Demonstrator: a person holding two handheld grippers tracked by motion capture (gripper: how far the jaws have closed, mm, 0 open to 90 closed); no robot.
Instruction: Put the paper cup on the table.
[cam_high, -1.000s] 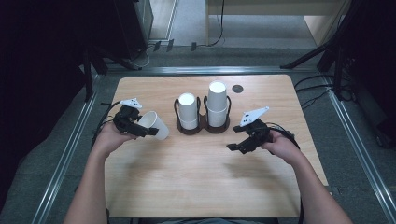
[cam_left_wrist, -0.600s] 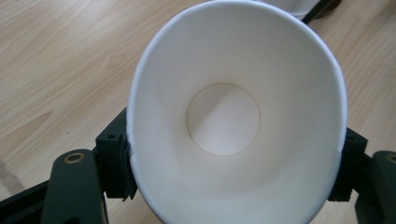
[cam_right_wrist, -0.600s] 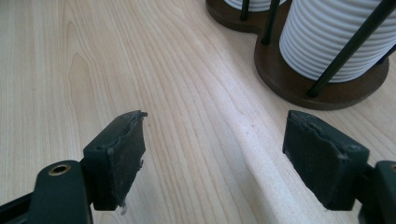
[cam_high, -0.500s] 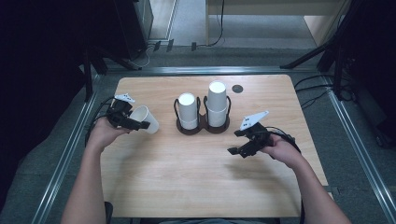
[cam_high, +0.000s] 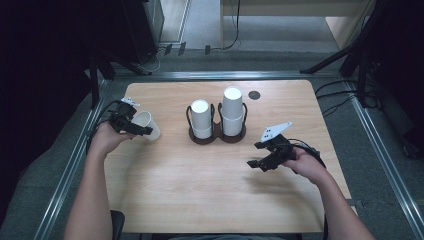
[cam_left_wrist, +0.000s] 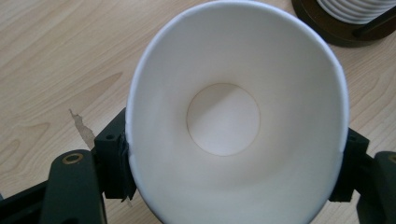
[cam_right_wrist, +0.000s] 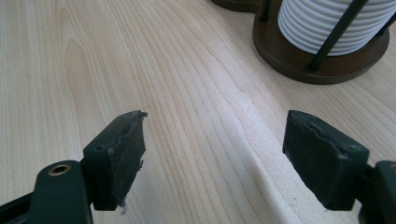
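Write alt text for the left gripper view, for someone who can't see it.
A white paper cup, seen straight into its empty mouth, is clamped between the left gripper's two black jaws over a light wooden table. At the top right corner sits the dark round base of a cup holder with stacked white cups in it.

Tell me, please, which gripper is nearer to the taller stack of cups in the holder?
The right gripper is nearer, just below-right of the taller stack. The left gripper holds a paper cup beyond the shorter stack.
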